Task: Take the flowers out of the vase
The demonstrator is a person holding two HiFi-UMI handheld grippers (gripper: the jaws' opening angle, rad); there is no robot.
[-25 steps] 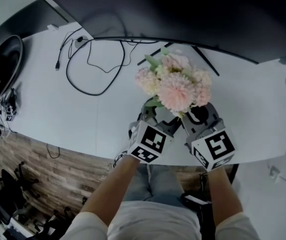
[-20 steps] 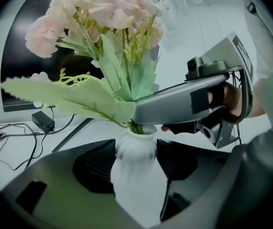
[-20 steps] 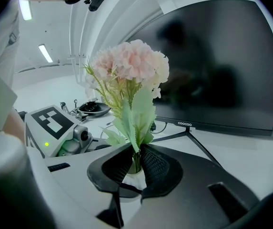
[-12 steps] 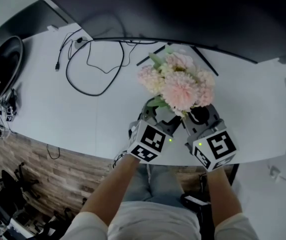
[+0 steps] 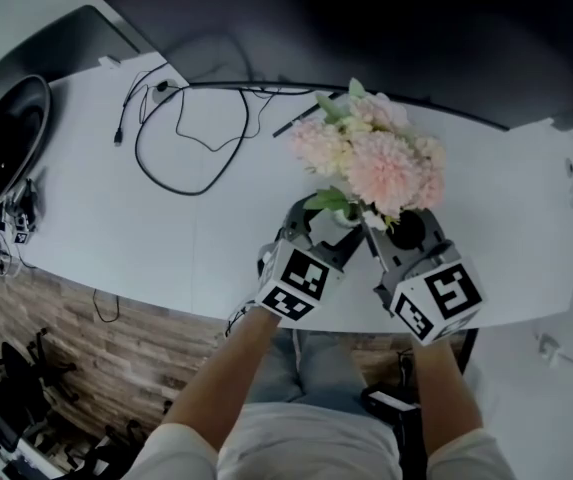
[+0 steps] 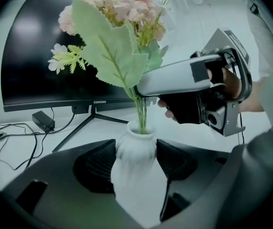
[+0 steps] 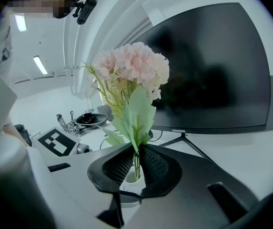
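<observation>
Left gripper view: the left gripper [image 6: 136, 161] clamps the white vase [image 6: 134, 178] between its jaws. The right gripper [image 7: 136, 166] has jaws just closing, pinching the flower stems [image 7: 136, 160] above the vase mouth.

An office workspace: a long white desk [image 5: 116, 218] carries a wide curved monitor [image 6: 26, 56] along its far edge and looped black cables [image 5: 181, 183] far left, with dark chairs [image 5: 16, 368] on wood-plank flooring [image 5: 96, 343] near left.

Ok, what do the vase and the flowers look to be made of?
The vase: white, smooth, faintly ribbed body, likely ceramic or hard plastic. The flowers: seemingly artificial, with fabric-like pink petals, flat matte leaves with stamped veins, and thin green plastic-looking stems.
</observation>
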